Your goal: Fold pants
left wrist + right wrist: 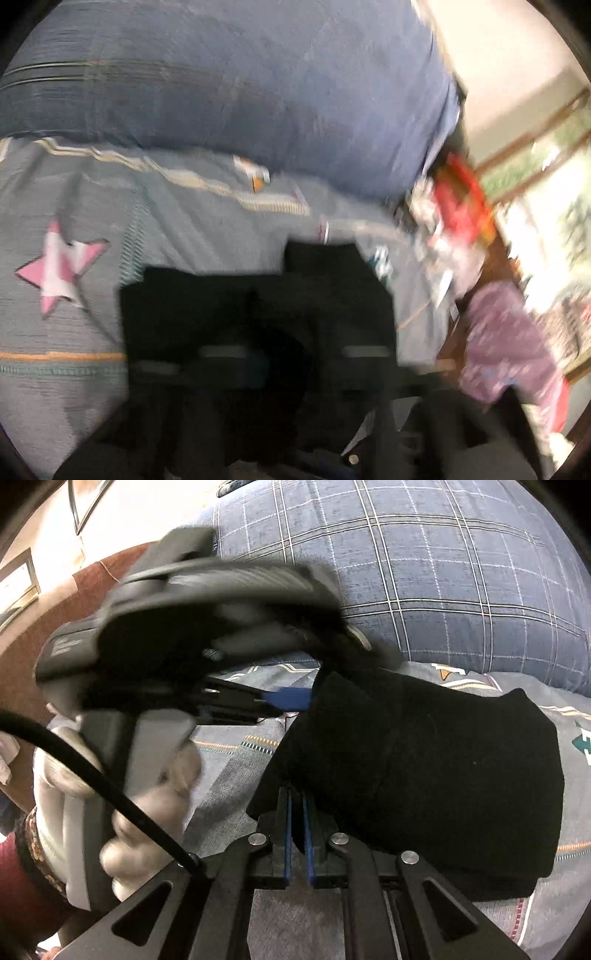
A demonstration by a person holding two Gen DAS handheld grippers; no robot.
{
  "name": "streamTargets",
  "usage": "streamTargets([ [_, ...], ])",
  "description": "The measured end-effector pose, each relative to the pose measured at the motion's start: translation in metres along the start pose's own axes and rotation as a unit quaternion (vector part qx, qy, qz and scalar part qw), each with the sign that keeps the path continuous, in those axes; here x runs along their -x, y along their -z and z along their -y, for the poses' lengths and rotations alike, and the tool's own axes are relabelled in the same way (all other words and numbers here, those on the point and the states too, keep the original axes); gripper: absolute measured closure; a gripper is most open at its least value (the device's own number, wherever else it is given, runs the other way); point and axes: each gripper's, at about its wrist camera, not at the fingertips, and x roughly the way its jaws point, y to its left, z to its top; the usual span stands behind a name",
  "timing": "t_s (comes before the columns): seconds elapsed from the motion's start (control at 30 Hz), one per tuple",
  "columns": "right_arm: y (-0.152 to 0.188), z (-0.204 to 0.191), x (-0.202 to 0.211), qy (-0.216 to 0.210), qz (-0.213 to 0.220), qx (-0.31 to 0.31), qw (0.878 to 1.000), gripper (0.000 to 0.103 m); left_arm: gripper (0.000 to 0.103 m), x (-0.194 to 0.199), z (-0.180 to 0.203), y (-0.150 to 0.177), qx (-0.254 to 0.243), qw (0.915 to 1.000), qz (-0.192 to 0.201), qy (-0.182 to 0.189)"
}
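Note:
The black pants (pixel 436 771) lie folded into a thick bundle on the patterned grey bed cover (pixel 229 775). My right gripper (pixel 297 801) is shut on the near left edge of the pants, blue pads pinching the cloth. My left gripper (pixel 291 698) shows in the right wrist view, held in a white-gloved hand (pixel 147 812), its blue-tipped fingers at the pants' far left edge, with the upper layer of cloth draped over them. In the blurred left wrist view the pants (pixel 258 310) fill the lower middle and hide the fingers.
A large blue plaid pillow (pixel 424 572) lies right behind the pants. In the left wrist view a pink star patch (pixel 61 266) marks the cover, and red (pixel 461 199) and purple (pixel 509 347) items sit beside the bed at right.

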Motion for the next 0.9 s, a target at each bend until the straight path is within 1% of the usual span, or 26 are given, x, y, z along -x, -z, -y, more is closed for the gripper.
streamTargets([
  [0.03, -0.001, 0.001, 0.001, 0.001, 0.002, -0.001, 1.0, 0.097, 0.093, 0.001, 0.002, 0.0, -0.001, 1.0, 0.006, -0.004],
  [0.13, -0.005, 0.004, 0.008, -0.007, 0.01, -0.011, 1.0, 0.097, 0.093, 0.019, -0.001, -0.001, 0.014, 0.9993, 0.031, 0.017],
  [0.2, -0.011, 0.002, 0.01, -0.02, 0.014, -0.013, 1.0, 0.097, 0.093, 0.036, -0.007, -0.004, 0.019, 0.9985, 0.047, 0.022],
  [0.3, -0.018, -0.013, 0.004, -0.032, 0.015, 0.005, 0.999, 0.096, 0.093, 0.046, -0.02, -0.003, 0.024, 0.9978, 0.062, 0.002],
  [0.33, -0.019, -0.019, -0.003, -0.036, 0.009, 0.012, 0.999, 0.094, 0.091, 0.045, -0.031, -0.001, 0.033, 0.9974, 0.063, -0.008],
  [0.4, -0.018, -0.024, -0.02, -0.043, -0.014, 0.019, 0.999, 0.09, 0.082, 0.039, -0.051, 0.004, 0.056, 0.9962, 0.055, -0.038],
  [0.43, -0.016, -0.024, -0.028, -0.044, -0.027, 0.019, 0.998, 0.086, 0.072, 0.036, -0.062, 0.007, 0.069, 0.9949, 0.051, -0.053],
  [0.47, -0.014, -0.024, -0.034, -0.048, -0.04, 0.018, 0.998, 0.084, 0.068, 0.036, -0.07, 0.01, 0.078, 0.9944, 0.049, -0.052],
  [0.5, -0.012, -0.021, -0.033, -0.053, -0.044, 0.013, 0.998, 0.083, 0.068, 0.038, -0.074, 0.012, 0.082, 0.9944, 0.051, -0.043],
  [0.53, -0.012, -0.017, -0.028, -0.058, -0.041, 0.007, 0.997, 0.08, 0.068, 0.045, -0.076, 0.013, 0.082, 0.9944, 0.055, -0.039],
  [0.6, -0.015, -0.003, -0.004, -0.069, -0.025, -0.006, 0.997, 0.067, 0.067, 0.058, -0.075, 0.014, 0.075, 0.9937, 0.066, -0.05],
  [0.63, -0.016, 0.004, 0.007, -0.067, -0.014, -0.012, 0.998, 0.053, 0.067, 0.068, -0.076, 0.013, 0.072, 0.9932, 0.072, -0.056],
  [0.67, -0.019, 0.014, 0.021, -0.062, 0.001, -0.019, 0.998, 0.048, 0.067, 0.074, -0.077, 0.012, 0.076, 0.9923, 0.076, -0.062],
  [0.7, -0.023, 0.028, 0.036, -0.054, 0.015, -0.03, 0.998, 0.048, 0.067, 0.083, -0.079, 0.013, 0.086, 0.9904, 0.083, -0.069],
  [0.73, -0.024, 0.038, 0.049, -0.045, 0.024, -0.041, 0.998, 0.048, 0.067, 0.092, -0.081, 0.013, 0.097, 0.9886, 0.092, -0.07],
  [0.77, -0.03, 0.058, 0.061, -0.03, 0.038, -0.059, 0.997, 0.048, 0.067, 0.101, -0.079, 0.013, 0.103, 0.9873, 0.103, -0.063],
  [0.83, -0.039, 0.084, 0.072, -0.01, 0.053, -0.088, 0.995, 0.048, 0.067, 0.112, -0.066, 0.012, 0.097, 0.9864, 0.122, -0.052],
  [0.87, -0.046, 0.101, 0.076, -0.001, 0.062, -0.107, 0.992, 0.048, 0.066, 0.111, -0.059, 0.01, 0.092, 0.9867, 0.125, -0.049],
  [0.9, -0.05, 0.108, 0.075, -0.001, 0.065, -0.117, 0.991, 0.048, 0.065, 0.107, -0.05, 0.008, 0.086, 0.9877, 0.123, -0.045],
])
